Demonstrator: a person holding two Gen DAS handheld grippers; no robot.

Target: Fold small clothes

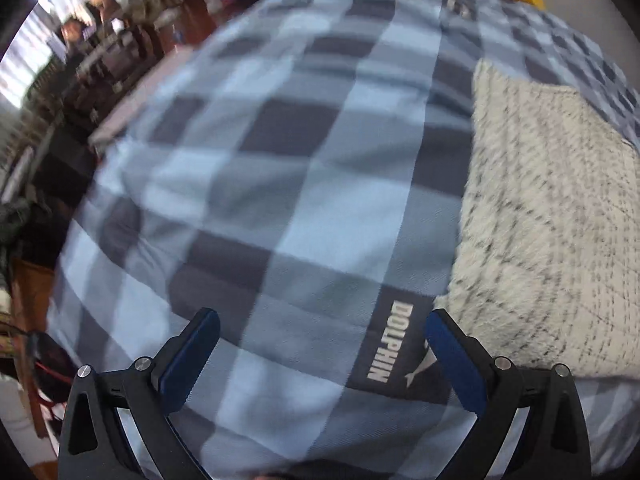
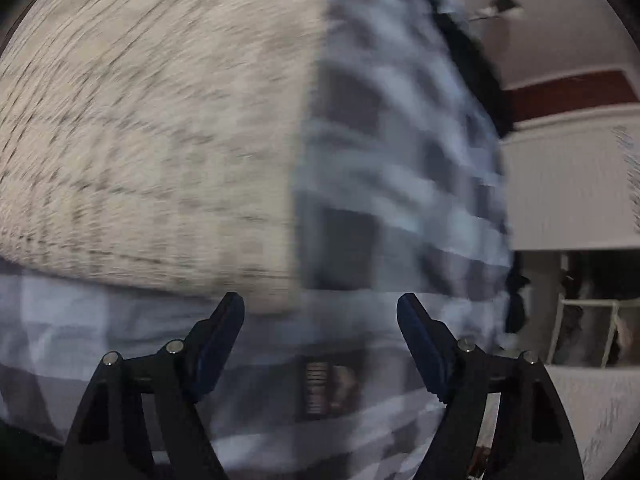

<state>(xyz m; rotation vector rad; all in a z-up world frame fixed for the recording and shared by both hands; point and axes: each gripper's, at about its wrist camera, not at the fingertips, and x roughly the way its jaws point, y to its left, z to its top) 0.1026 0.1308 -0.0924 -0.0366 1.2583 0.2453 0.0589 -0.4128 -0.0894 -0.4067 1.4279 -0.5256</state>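
Hard to say whether folding is begun or nearly done. At far left, dark cluttered furniture (image 1: 80,92) beyond the edge of the checked bedcover (image 1: 280,168), with little room that way. Left gripper (image 1: 322,322) spread wide, holding nothing, poised over bare checks with the DOLPHIN label (image 1: 390,342) between its fingers; the near left corner of the cream knit garment (image 1: 552,208) just beside the right fingertip (image 1: 436,320). Risk here: closing now likely to catch bedcover rather than knit, or both layers together, dragging the cover into the fold. Further right, the knit lying flat on the cover, straight left edge and lower edge visible, plenty of cover around for a fold. Right gripper (image 2: 320,304) likewise agape and empty, near the garment's lower right corner (image 2: 280,296); heavily blurred, so touching or apart: cannot tell. Risk again of a pinch on cover cloth only, or of one loose knit layer slipping out. At far right, the bed edge near, then a white panel (image 2: 568,184) and a rack (image 2: 584,332) below; limited sweep on that side.
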